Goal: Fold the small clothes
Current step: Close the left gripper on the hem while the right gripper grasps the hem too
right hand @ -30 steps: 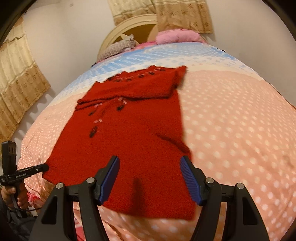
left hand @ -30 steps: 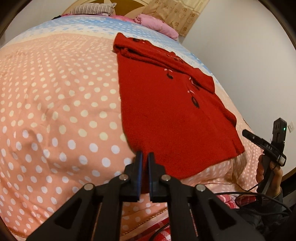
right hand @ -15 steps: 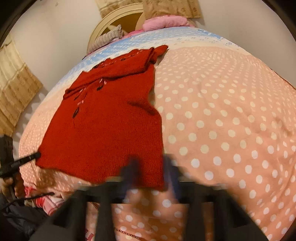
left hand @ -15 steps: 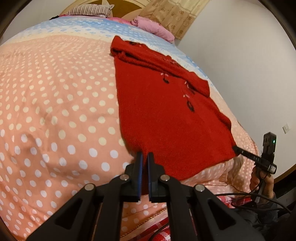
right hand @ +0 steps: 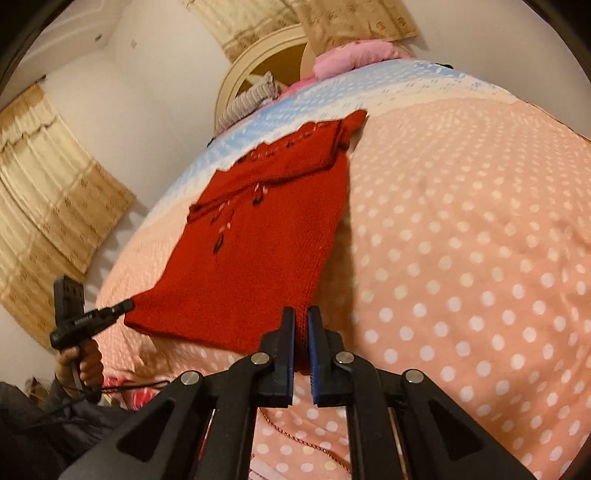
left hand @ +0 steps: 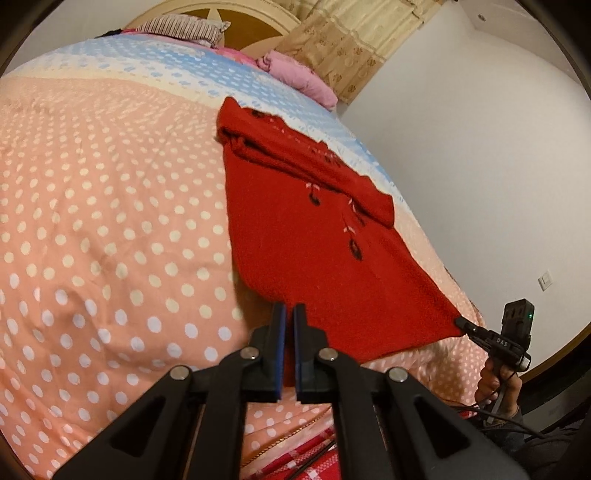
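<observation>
A red knitted sweater (left hand: 310, 236) with dark flower trim lies on the polka-dot bed, sleeves folded across its top. My left gripper (left hand: 287, 314) is shut on the hem's near corner. The right gripper (left hand: 461, 323) shows at the right of the left wrist view, pinching the other hem corner. In the right wrist view the sweater (right hand: 258, 258) stretches away from my right gripper (right hand: 301, 314), shut on its hem corner, with the left gripper (right hand: 129, 304) at the far corner. The hem is lifted taut between both grippers.
The bed cover (left hand: 92, 221) is peach with white dots, blue near the headboard (left hand: 207, 11). A striped pillow (left hand: 181, 27) and a pink bundle (left hand: 299, 77) lie at the head. A white wall (left hand: 480, 166) runs along one side, curtains (right hand: 44, 206) along the other.
My right gripper moved to the hem corner and closed on it; it was open a second ago. The hem has lifted off the bed, pulled taut. The left gripper stayed shut.
</observation>
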Motion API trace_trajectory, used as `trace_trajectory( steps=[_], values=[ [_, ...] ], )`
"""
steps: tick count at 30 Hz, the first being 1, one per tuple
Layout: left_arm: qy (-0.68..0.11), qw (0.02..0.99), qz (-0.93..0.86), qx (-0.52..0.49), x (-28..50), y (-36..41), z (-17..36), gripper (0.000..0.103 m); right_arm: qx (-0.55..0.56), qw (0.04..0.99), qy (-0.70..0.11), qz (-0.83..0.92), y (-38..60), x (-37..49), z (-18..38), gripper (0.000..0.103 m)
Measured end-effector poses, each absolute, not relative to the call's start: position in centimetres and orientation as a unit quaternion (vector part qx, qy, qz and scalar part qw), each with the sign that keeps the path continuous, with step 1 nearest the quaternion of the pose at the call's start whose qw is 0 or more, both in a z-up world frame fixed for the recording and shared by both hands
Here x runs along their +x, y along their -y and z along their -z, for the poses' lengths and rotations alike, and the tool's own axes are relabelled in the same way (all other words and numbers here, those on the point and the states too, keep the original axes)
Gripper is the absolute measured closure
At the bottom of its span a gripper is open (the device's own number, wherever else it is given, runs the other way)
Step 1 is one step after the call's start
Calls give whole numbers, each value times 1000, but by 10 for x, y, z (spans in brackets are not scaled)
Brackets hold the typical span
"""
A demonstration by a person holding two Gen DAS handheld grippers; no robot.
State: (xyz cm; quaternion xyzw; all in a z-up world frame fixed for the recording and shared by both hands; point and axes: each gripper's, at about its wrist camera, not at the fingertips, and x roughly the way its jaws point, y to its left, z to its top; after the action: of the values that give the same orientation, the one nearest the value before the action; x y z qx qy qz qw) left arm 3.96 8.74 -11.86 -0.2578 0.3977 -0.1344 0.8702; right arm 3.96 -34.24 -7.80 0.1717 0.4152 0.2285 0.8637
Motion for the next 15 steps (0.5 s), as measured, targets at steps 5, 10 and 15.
trace_trajectory(
  steps=[5, 10, 15],
  values=[
    [-427, 865, 123, -232, 45, -75, 136, 99, 187, 858, -432, -206, 352, 46, 91, 97],
    [-445, 857, 124, -228, 47, -70, 149, 99, 202, 842, -458, -200, 354, 52, 114, 96],
    [-447, 860, 109, -220, 48, -68, 150, 95, 198, 841, -463, -195, 352, 52, 119, 85]
  ],
)
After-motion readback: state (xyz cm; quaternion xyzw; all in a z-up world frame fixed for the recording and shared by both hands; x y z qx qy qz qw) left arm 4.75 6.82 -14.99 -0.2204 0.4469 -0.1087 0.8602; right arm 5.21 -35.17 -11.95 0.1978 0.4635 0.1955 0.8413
